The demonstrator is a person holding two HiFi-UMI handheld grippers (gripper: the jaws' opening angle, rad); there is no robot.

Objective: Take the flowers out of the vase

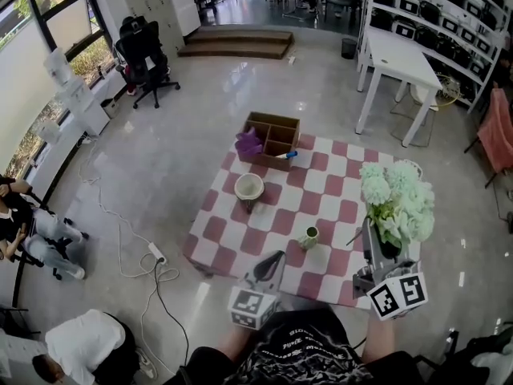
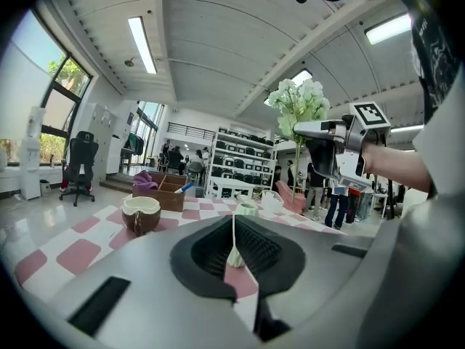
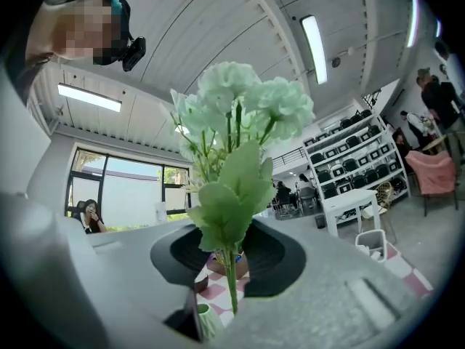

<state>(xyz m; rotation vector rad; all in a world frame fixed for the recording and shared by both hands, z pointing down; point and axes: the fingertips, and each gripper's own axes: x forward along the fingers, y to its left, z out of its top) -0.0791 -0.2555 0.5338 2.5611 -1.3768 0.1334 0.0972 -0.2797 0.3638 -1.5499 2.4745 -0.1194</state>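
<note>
My right gripper is shut on the stems of a bunch of pale green flowers, held upright off the right edge of the checked table. In the right gripper view the flowers rise from between the jaws of that gripper, with the small green vase low and left of the stems. The vase stands empty on the cloth near the front edge. My left gripper hangs just in front and left of it, jaws together and empty. From the left gripper I see the vase ahead.
A coconut-shell bowl sits mid-table on the left. A wooden divided box holding a purple cloth stands at the far edge. A white desk is beyond on the right. A cable and power strip lie on the floor to the left.
</note>
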